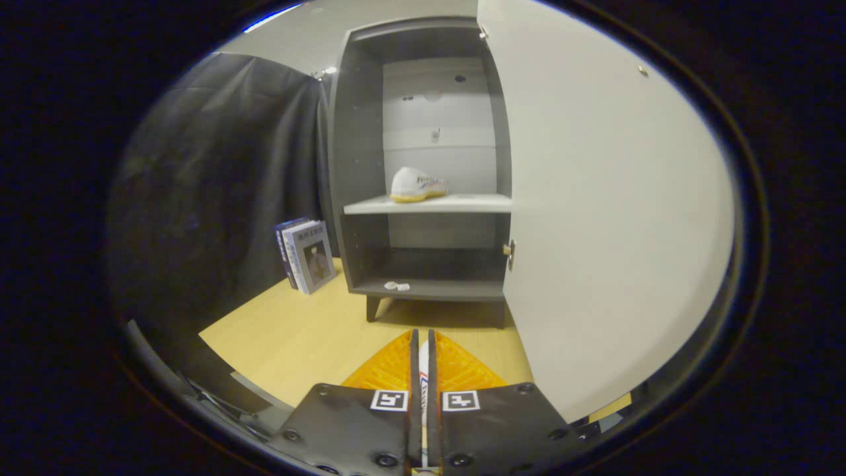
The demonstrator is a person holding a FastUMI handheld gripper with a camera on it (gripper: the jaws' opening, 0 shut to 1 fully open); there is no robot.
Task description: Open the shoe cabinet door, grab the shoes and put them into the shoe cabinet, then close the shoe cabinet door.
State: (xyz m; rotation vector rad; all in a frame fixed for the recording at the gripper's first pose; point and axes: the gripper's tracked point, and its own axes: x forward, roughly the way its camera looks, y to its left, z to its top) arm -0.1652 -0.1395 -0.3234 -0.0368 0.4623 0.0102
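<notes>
The dark grey shoe cabinet (353, 165) stands on the wooden table beyond my fingers, and its pale door (615, 218) hangs swung wide to the right, with a small round knob (509, 250) at its edge. One white shoe with a yellowish sole (416, 185) rests on the middle shelf (462, 204). My gripper (423, 334) is well short of the cabinet, low over the table. Its fingers are pressed close together on a thin white piece with red and blue marks (423, 370), which looks like the edge of the second shoe; the rest of it is hidden.
A few books (307, 254) lean upright just left of the cabinet against the black cloth wall. A small white object (396, 286) lies on the cabinet's bottom shelf. Light wooden tabletop (297, 330) stretches between my fingers and the cabinet's legs.
</notes>
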